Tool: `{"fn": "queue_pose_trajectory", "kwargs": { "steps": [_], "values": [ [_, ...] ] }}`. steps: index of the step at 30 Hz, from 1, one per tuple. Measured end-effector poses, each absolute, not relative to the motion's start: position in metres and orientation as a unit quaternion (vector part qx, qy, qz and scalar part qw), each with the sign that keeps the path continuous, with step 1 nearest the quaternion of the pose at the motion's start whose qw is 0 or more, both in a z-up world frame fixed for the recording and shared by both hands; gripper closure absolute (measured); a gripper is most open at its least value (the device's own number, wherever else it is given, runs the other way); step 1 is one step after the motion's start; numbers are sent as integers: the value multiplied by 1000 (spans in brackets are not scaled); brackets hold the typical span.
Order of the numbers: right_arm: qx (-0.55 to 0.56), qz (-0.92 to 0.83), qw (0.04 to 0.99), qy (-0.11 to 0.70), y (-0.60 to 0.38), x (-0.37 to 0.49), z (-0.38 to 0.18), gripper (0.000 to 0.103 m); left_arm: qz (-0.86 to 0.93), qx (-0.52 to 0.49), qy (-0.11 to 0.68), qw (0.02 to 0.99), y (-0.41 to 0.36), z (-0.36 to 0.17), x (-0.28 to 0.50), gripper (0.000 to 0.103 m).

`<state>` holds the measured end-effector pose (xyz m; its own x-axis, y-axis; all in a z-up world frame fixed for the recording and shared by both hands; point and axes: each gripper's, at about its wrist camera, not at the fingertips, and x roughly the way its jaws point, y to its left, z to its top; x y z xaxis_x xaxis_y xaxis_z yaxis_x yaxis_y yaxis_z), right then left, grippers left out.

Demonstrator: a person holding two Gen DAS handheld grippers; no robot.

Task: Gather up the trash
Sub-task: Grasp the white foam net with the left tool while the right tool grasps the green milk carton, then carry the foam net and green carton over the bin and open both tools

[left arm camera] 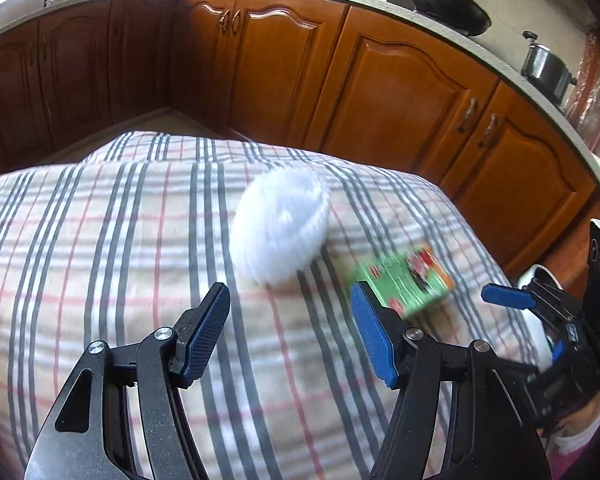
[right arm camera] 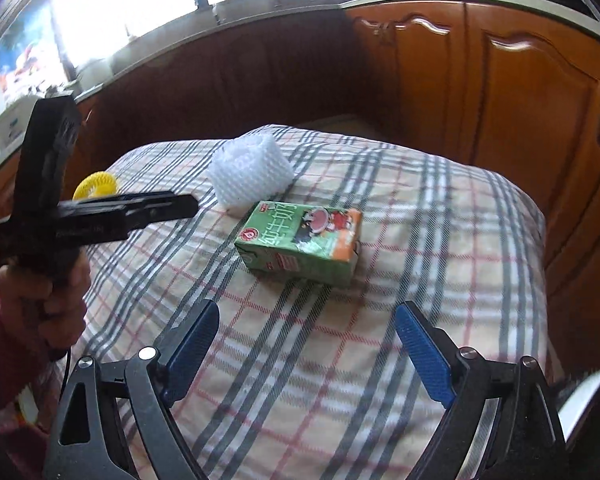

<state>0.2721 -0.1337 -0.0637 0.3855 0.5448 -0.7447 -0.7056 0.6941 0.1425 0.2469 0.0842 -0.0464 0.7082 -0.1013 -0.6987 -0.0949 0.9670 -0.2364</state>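
Your left gripper [left arm camera: 288, 332] stands with its blue-padded jaws apart and nothing between them, above the plaid cloth [left arm camera: 100, 240] of grey and red stripes that covers the table. Your right gripper [right arm camera: 308, 354] is likewise spread wide and bare; none of its pads touches anything.

The green rectangular drink carton [right arm camera: 300, 242], printed with white characters, a cartoon picture and an orange end panel, lies flat on its broad face near the middle of the cloth. In the right wrist view its long axis runs across the picture from left to right, tilted slightly, with the orange end toward the right and the far edge higher. It sits ahead of your right gripper, clear of the pads. In the left wrist view the same carton [left arm camera: 404, 284] is blurred and lies just beyond the right-hand pad, apart from it.

The white foam mesh sleeve [right arm camera: 250, 174], a soft ribbed tube, rests just behind the carton, toward the cupboards; whether the two touch cannot be told. Its open end faces up and away. A yellow mesh ring [right arm camera: 96, 186] lies at the cloth's left edge, partly hidden behind your left tool.

Brown wooden cupboard doors [left arm camera: 400, 92] stand behind the table.
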Motion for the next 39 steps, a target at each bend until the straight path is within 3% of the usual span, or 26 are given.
{"fn": "queue_pose_trajectory", "kwargs": {
  "steps": [4,5,6,7,8,16,19,26,28,29,39],
  "values": [
    [-110,387,817,413,-122,289,-72,12,-2,-124,378,917,88,-51,273,39],
    [-108,389,815,416,-120,293,-74,12,-2,-120,382,916,88,-53,279,44],
    [-99,395,811,421,-118,298,-76,12,-4,-118,385,915,88,-55,282,53],
    [-93,397,809,423,-117,301,-77,12,-9,-118,390,913,88,-57,286,76],
    [-85,399,808,426,-116,305,-79,12,-12,-119,396,911,88,-60,288,82],
    [-10,395,804,444,-108,308,-84,10,1,-161,363,918,109,-44,245,85],
    [-16,367,819,440,-94,298,-83,1,2,-176,354,919,114,-40,227,85],
    [-70,306,843,436,-60,295,-90,1,-8,-183,346,920,114,-33,195,86],
    [-59,299,847,436,-60,299,-92,6,-8,-183,347,920,112,-32,191,86],
    [-46,300,847,437,-61,301,-92,14,-11,-183,348,919,110,-32,188,86],
    [16,292,869,399,-123,267,-62,15,-57,-170,351,919,62,-28,171,86]
  ]
}}
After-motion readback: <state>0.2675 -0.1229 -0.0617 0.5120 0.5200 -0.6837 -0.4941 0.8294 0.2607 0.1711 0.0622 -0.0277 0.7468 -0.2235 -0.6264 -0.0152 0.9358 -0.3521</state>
